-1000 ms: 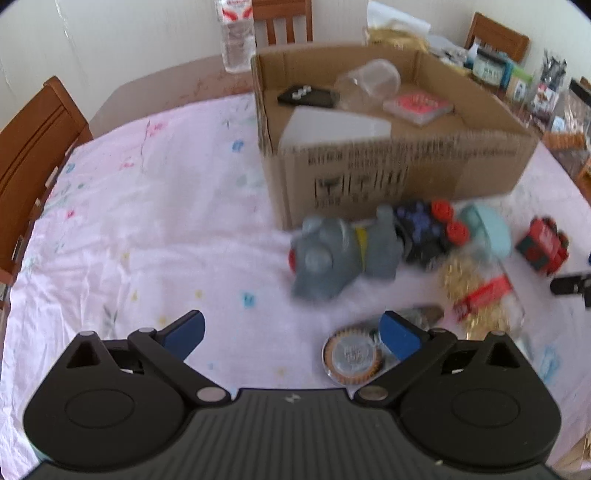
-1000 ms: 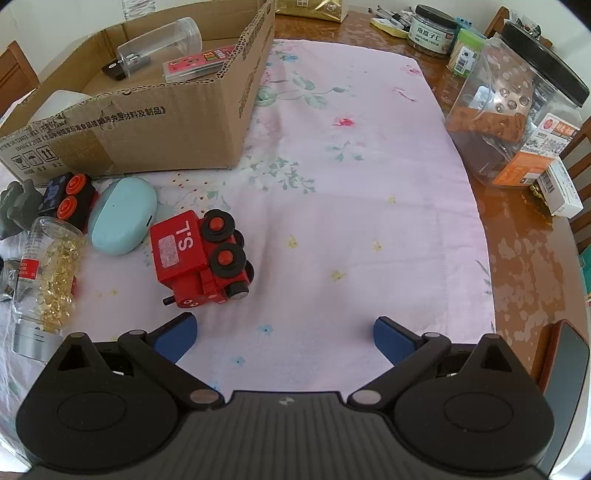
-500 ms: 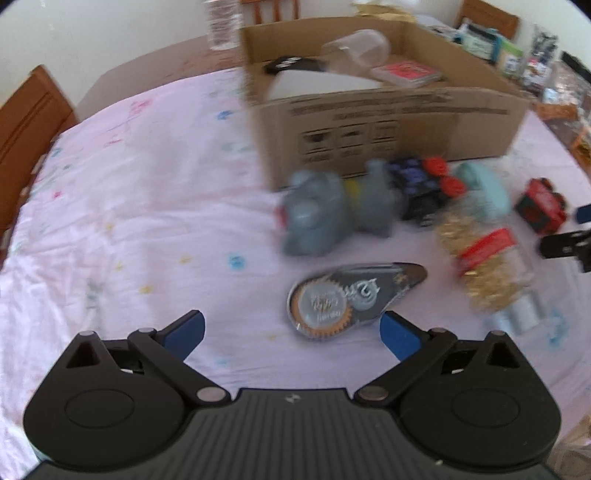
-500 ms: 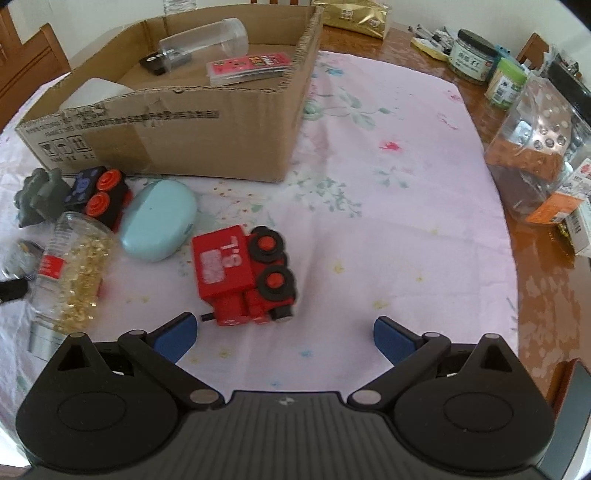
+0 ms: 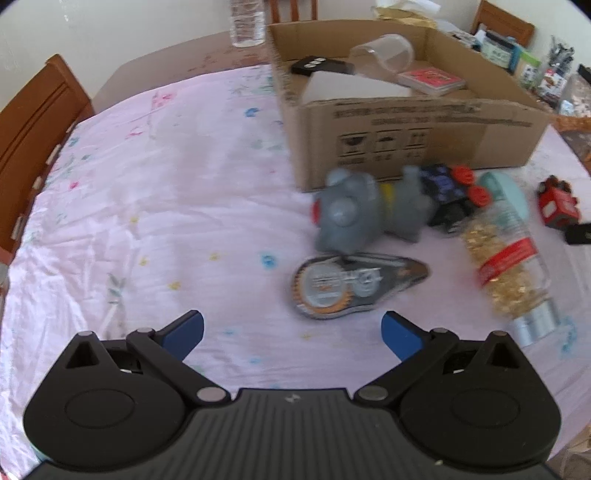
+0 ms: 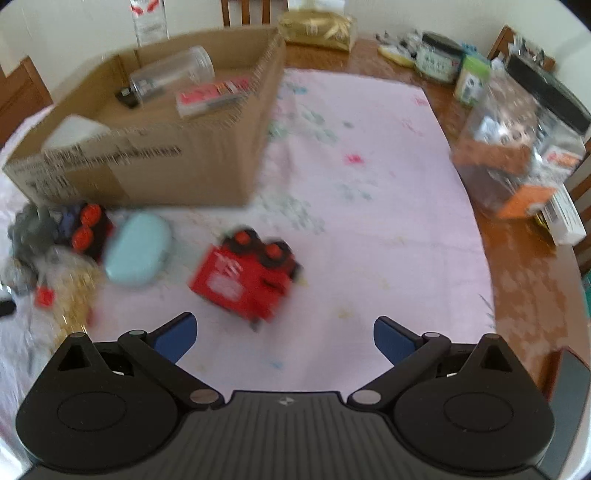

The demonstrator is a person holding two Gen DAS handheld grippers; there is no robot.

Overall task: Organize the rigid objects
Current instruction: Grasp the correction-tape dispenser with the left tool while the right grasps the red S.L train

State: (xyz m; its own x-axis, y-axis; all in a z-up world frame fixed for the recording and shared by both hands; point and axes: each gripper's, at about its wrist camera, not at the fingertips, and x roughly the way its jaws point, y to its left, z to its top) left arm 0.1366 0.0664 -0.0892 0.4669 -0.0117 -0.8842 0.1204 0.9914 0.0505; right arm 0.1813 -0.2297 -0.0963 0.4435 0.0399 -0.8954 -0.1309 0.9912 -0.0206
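Note:
A cardboard box (image 5: pixel 413 136) (image 6: pixel 147 162) stands on the pink cloth, holding a clear jar (image 5: pixel 384 51), a red card pack (image 5: pixel 430 79) and a black remote (image 5: pixel 321 66). In front of it lie a grey toy elephant (image 5: pixel 351 214), a dark toy with red wheels (image 5: pixel 452 188), a pale blue case (image 6: pixel 138 249), a bottle of gold pins (image 5: pixel 506 266) and a correction-tape dispenser (image 5: pixel 354 284). My left gripper (image 5: pixel 291 332) is open, just short of the dispenser. A red toy train (image 6: pixel 245 277) lies ahead of my open right gripper (image 6: pixel 282 334).
Wooden chairs (image 5: pixel 33 122) stand at the left. A water bottle (image 5: pixel 245 18) is behind the box. Jars and packets (image 6: pixel 517 147) crowd the bare wooden table edge at the right. The pink cloth (image 5: pixel 166 192) left of the box is open.
The left gripper has drawn back, so the tape dispenser now lies further ahead of it. The right gripper swung left and the train now lies between its fingers' line.

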